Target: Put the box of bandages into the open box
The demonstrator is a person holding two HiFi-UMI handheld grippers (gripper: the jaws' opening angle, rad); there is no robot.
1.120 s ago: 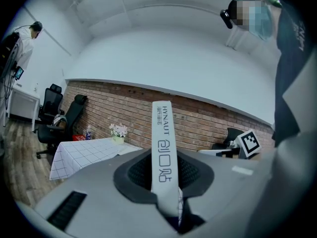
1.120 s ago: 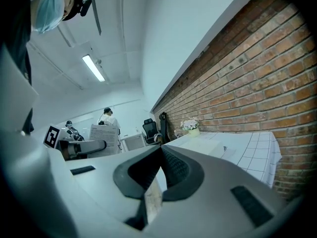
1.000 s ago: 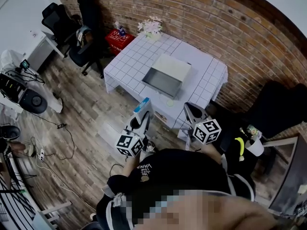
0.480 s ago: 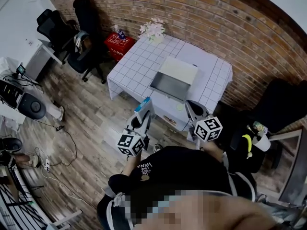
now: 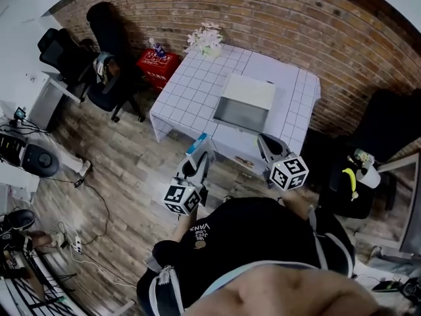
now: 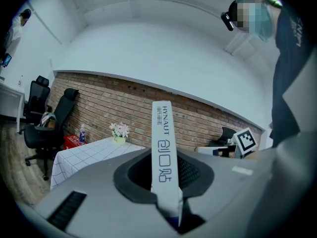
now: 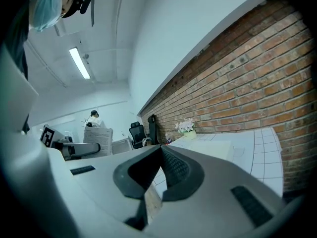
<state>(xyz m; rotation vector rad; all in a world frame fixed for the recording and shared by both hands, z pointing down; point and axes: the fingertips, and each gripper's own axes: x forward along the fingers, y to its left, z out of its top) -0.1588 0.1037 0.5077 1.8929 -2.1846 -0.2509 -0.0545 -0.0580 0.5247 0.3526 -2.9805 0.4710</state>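
I read the left gripper as loaded: in the left gripper view its fingers stand narrow and press on both flat sides of the slim white cardboard box of bandages, which stands on edge between them with its printed face toward the camera. In the head view the same box of bandages shows a blue side and is held in the air over the wood-plank floor, just short of the near edge of the bench, a square one covered with a white grid-pattern cloth. The grey open box sits on that bench toward its right half, with its pale lid raised at the far side; it is apart from the box of bandages. The right gripper is held beside the left one, also at the near edge of the bench. In the right gripper view its fingers meet at the tips with nothing between them. A small pot of white flowers stands at the far corner of the bench against the brick wall.
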